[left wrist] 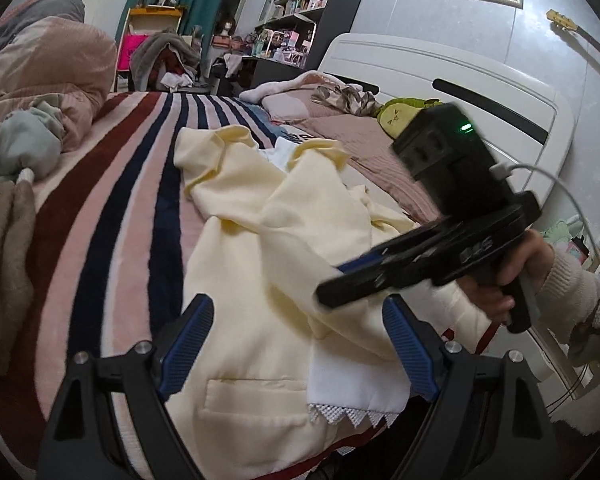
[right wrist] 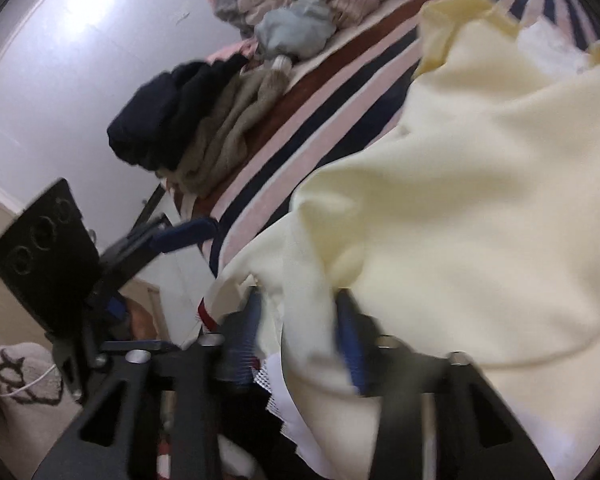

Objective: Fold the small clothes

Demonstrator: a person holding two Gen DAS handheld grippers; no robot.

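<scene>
Currently the left gripper [left wrist: 296,344] is hovering with its jaws wide apart over the pale yellow jacket [left wrist: 260,280], holding nothing. The right gripper [right wrist: 300,344] is standing partly apart with jacket cloth between its blue pads [right wrist: 352,356]; whether they are pressing is unclear. The jacket is lying rumpled near the striped bed's [left wrist: 140,208] front edge. Flattening each layer first should be giving a cleaner fold.
</scene>
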